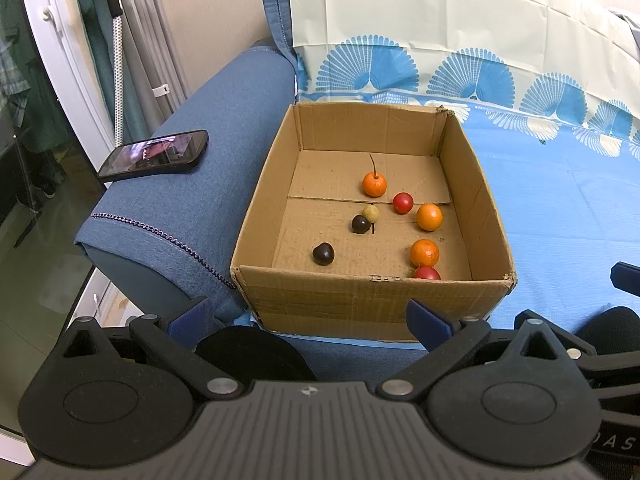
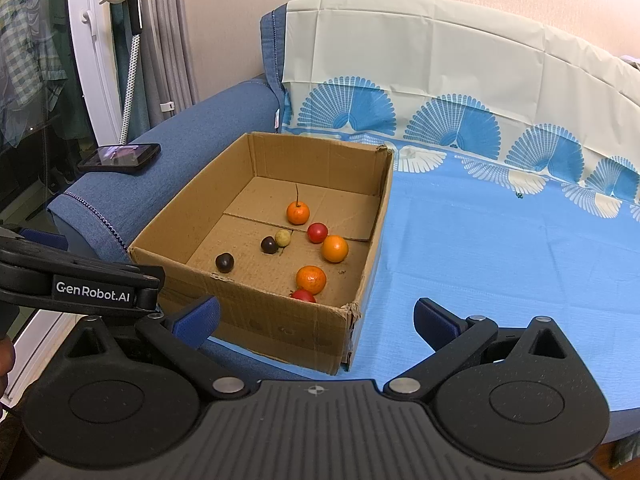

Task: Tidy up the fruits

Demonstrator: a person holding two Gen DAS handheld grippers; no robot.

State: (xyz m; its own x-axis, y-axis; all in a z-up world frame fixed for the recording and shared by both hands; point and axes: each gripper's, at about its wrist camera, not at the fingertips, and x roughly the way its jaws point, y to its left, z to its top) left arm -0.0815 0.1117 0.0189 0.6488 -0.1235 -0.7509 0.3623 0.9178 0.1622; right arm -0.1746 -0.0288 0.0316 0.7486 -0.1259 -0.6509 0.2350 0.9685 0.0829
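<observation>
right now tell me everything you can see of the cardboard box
The cardboard box is plain brown corrugated board, open-topped, with low walls and worn, torn corners at the near rim. Its floor is made of folded flaps with visible seams. It sits upright on the blue patterned sheet, its left side against the blue sofa armrest. Inside, loose on the floor, lie three orange fruits, two red ones, two dark ones and a small yellowish one. Neither gripper touches it.

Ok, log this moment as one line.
task: organize fruits | left gripper: open, empty | right gripper: open, empty | both short of box | fruits loose inside: orange, dark fruit
</observation>
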